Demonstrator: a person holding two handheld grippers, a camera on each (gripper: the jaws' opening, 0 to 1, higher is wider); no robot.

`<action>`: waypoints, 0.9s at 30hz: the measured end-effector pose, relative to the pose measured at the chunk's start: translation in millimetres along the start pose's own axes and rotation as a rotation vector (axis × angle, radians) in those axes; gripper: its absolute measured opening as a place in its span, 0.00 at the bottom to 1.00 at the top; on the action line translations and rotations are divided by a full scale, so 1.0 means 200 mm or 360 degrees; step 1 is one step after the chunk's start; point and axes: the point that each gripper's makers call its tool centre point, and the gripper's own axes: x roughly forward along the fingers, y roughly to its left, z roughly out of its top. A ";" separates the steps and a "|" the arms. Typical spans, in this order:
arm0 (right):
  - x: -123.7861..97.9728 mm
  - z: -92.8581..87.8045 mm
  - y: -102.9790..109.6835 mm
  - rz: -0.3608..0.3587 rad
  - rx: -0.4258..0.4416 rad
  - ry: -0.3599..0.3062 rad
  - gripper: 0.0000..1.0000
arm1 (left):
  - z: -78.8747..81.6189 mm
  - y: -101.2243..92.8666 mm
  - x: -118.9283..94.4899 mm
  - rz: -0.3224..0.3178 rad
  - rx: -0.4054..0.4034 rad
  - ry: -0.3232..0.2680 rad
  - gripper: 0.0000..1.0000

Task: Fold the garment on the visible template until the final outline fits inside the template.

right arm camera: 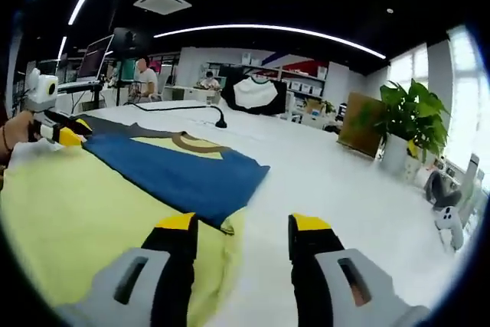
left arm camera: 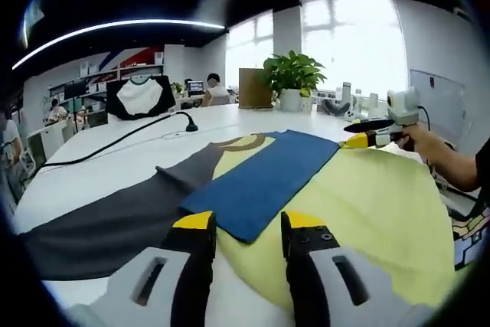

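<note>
A yellow garment with a dark grey sleeve and a brown collar lies spread flat on the white table. A blue rectangular template lies on top of it, running down from the collar. My left gripper is open just above the template's near edge, holding nothing. My right gripper, held by a hand, is at the garment's far right edge. In the right gripper view the right gripper is open over the edge of the garment, near the template's corner. The left gripper shows at far left.
A black cable with a gooseneck stand crosses the table behind the collar. A potted plant and a brown box stand at the far edge. Bare table extends beside the garment. People sit at desks in the background.
</note>
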 end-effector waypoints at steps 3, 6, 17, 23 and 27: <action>-0.03 0.03 0.00 -0.0013 0.0009 -0.0040 0.68 | 0.03 0.02 -0.03 0.0034 -0.0019 -0.0039 0.46; -0.07 0.06 0.00 -0.0029 0.0008 -0.0078 0.75 | 0.06 0.04 -0.07 0.0072 -0.0023 -0.0088 0.52; -0.24 0.09 -0.01 -0.0093 0.0037 -0.0149 0.89 | 0.17 0.09 -0.21 0.0207 -0.0010 -0.0220 0.73; -0.34 0.11 -0.05 -0.0137 0.0039 -0.0236 0.99 | 0.20 0.12 -0.30 0.0328 0.0014 -0.0270 0.91; -0.42 0.14 -0.06 -0.0155 0.0032 -0.0281 0.99 | 0.23 0.14 -0.36 0.0386 0.0009 -0.0309 1.00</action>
